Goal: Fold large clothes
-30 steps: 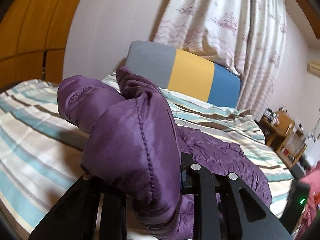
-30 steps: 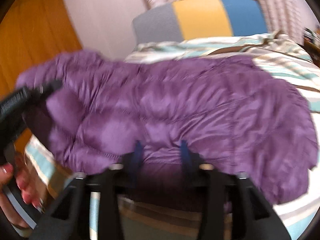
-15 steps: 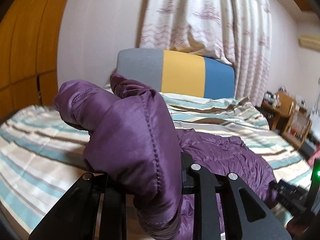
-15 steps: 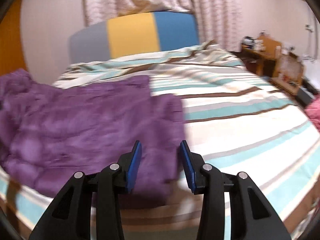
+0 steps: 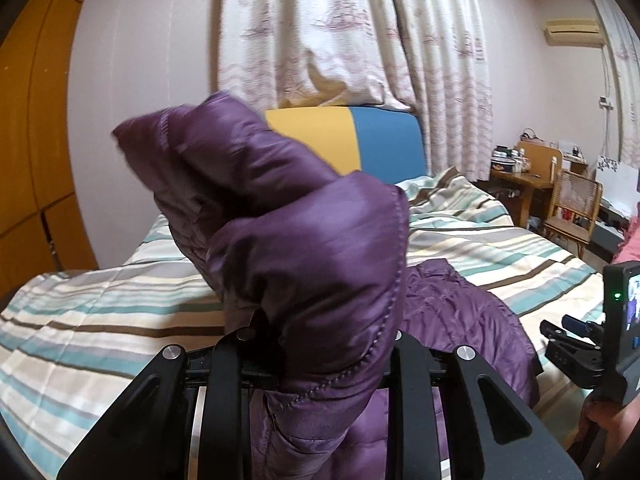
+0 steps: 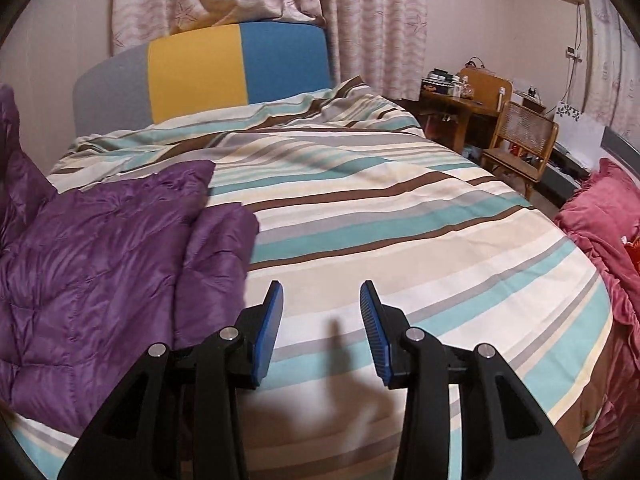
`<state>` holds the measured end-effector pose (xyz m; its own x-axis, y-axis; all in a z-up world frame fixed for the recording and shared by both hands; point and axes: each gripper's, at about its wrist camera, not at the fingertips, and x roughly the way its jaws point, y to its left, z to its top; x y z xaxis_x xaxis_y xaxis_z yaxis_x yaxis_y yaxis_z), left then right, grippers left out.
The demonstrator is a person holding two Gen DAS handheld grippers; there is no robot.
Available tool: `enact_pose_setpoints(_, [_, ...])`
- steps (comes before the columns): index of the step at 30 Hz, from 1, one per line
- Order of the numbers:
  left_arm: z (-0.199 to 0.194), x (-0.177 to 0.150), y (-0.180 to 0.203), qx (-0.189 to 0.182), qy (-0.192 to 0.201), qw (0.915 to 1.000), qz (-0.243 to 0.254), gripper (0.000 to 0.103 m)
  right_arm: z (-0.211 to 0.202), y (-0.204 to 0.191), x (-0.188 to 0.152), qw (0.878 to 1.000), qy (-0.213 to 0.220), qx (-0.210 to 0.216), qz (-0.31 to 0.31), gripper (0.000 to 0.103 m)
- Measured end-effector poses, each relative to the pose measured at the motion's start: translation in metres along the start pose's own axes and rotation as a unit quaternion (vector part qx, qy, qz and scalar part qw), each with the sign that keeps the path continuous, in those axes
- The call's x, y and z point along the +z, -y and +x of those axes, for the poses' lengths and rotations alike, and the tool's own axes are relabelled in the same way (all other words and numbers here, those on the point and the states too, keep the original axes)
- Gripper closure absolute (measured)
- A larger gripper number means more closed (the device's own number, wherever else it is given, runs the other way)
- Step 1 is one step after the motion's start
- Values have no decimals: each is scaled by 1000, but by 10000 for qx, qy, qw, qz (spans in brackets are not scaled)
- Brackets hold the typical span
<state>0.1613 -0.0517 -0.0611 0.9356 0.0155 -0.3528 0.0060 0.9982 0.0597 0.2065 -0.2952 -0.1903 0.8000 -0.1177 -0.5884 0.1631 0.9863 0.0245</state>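
While your left gripper (image 5: 320, 344) pinches the quilted purple down jacket (image 6: 100, 256), bring your empty, parted right gripper (image 6: 321, 328) to its near edge.

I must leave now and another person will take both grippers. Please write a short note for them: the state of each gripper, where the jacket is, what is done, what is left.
Left gripper: shut on a bunched part of the purple jacket, lifted above the bed.
Right gripper: open, nothing between its fingers, over the bare striped bedcover.
Jacket: the rest lies on the bedcover, to the left in the right wrist view.
Done: one part picked up.
Left: probably lay that part over the body, then finish and flatten the fold.
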Motion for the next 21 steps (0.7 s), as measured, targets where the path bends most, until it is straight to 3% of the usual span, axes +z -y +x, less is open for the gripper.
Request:
enact_pose_setpoints(7, [13,2,30,-251,-22,9992,324,79,5,2,-1,9991,15,-434,-27,64])
enact_pose_setpoints(13, [24,-8,58,-454,-142,9965,691,79,8,3,-2,9988,-6,-492,11,64])
enact_pose_setpoints(21, [39,-22,87,-801,-433,9925,819,79,8,7,-3,9986,23,-512,123,64])
